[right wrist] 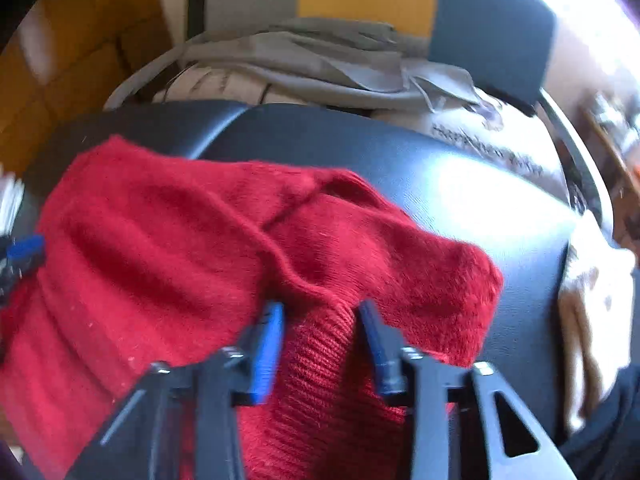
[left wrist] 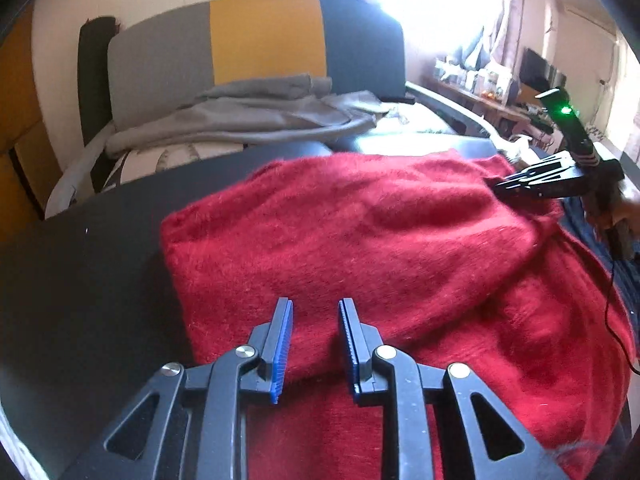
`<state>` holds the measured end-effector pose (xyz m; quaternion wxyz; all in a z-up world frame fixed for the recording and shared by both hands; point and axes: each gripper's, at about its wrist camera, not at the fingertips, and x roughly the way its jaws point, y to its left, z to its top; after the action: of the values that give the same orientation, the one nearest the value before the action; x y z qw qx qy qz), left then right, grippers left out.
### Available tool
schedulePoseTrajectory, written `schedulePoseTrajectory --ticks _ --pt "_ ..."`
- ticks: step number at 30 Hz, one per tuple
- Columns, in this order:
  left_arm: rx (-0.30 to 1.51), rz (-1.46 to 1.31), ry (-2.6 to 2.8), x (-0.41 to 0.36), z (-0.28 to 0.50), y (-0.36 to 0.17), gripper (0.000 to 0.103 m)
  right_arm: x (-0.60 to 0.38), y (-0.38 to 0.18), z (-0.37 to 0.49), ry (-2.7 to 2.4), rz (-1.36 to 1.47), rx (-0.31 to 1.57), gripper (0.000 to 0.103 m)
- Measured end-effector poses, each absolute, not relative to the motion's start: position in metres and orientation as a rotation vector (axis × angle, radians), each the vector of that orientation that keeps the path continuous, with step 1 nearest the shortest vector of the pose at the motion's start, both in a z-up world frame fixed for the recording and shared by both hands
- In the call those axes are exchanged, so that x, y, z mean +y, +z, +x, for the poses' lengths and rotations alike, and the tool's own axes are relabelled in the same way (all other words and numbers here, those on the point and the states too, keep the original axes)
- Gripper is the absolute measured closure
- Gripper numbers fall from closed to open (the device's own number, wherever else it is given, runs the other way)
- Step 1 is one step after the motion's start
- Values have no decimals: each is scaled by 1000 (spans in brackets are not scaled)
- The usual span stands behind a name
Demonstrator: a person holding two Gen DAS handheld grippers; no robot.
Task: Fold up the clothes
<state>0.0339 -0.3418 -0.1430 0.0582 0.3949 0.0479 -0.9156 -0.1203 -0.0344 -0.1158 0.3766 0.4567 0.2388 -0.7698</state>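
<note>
A fuzzy red sweater (left wrist: 360, 240) lies partly folded on a black table (left wrist: 100, 248). My left gripper (left wrist: 315, 308) is open just above the sweater's near edge, with nothing between its blue pads. My right gripper (right wrist: 322, 310) is open, its fingers either side of the sweater's ribbed cuff or hem (right wrist: 320, 360); the red sweater (right wrist: 160, 248) fills that view, which is blurred. The right gripper also shows in the left wrist view (left wrist: 500, 186), resting at the sweater's far right edge.
Behind the table is a bed or couch with grey clothes (left wrist: 248, 112) heaped on it and a grey, yellow and dark backrest (left wrist: 264, 40). A cluttered shelf (left wrist: 480, 84) and a bright window are at the back right. A black cable (left wrist: 612, 312) hangs at right.
</note>
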Motion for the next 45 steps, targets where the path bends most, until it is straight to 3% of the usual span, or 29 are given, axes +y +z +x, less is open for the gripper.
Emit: schedulePoseTrajectory --ticks 3,7,10,14,16,19,20,26,31,34,37,45 --pt "96 1135 -2807 -336 37 -135 78 -42 -96 -110 -1962 1110 719 92" --pt "57 1191 -2779 -332 31 -144 74 -33 -64 -118 -2060 1046 641 93" --pt "140 1281 -2772 -335 30 -158 74 -38 -89 -131 -2109 1122 742 92" --pt "284 1305 -2783 -347 37 -160 74 -34 -120 -135 -2133 1202 731 91" --pt "371 1306 -2771 -355 39 -158 74 -32 -115 -136 -2147 1214 672 87" --pt "449 1250 -2785 -364 40 -144 74 -21 -98 -141 -2148 1224 552 60" --pt "450 1204 -2796 -365 42 -138 74 -14 -86 -137 -2165 1174 509 59" --pt "409 1124 -2777 -374 25 -126 73 17 -50 -117 -2145 1059 292 59" --pt "206 1314 -2676 -365 10 -155 73 12 -89 -92 -2074 1204 385 59" --pt "128 1311 -2666 -356 24 -161 71 39 -114 -84 -2094 1259 251 58" --pt "205 1268 -2664 -357 39 -165 71 72 -125 -75 -2133 1168 -6 58" --pt "325 1275 -2637 -365 42 -154 71 72 -108 -78 -2146 1176 -81 58"
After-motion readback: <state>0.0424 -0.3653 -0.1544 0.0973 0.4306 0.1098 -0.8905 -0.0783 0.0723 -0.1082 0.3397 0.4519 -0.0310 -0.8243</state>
